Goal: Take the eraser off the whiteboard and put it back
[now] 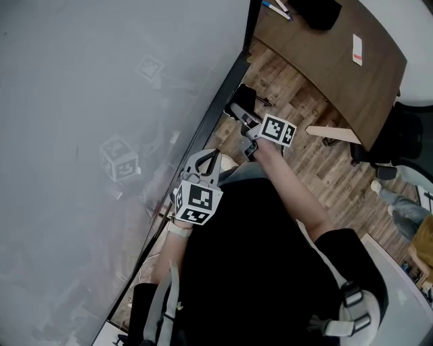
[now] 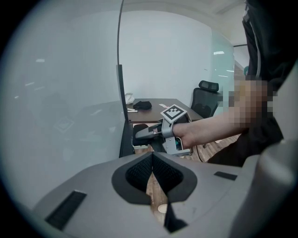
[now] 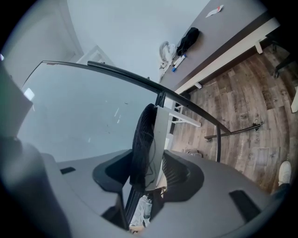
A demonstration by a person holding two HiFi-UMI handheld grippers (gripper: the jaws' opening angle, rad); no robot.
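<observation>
The eraser [image 3: 145, 139], black felt on a grey back, stands on edge between the jaws of my right gripper [image 3: 146, 174]. Its felt lies against the left pad and its back against the right pad. It is beside the dark edge of the whiteboard [image 3: 79, 121]. In the head view the right gripper [image 1: 240, 111] reaches to that edge of the whiteboard [image 1: 101, 101], with the eraser [image 1: 242, 96] at its tips. My left gripper [image 1: 206, 161] hangs nearer my body. In its own view the left gripper [image 2: 152, 160] is shut on nothing and looks at the right gripper [image 2: 149, 135].
A brown desk [image 1: 325, 61] at the upper right holds a black pouch [image 1: 314, 12], markers [image 1: 277, 8] and a card [image 1: 357, 48]. An office chair [image 1: 406, 128] stands beside it. Another person's legs [image 1: 399, 203] are at the right. A plastic bottle [image 3: 143, 209] lies under the board.
</observation>
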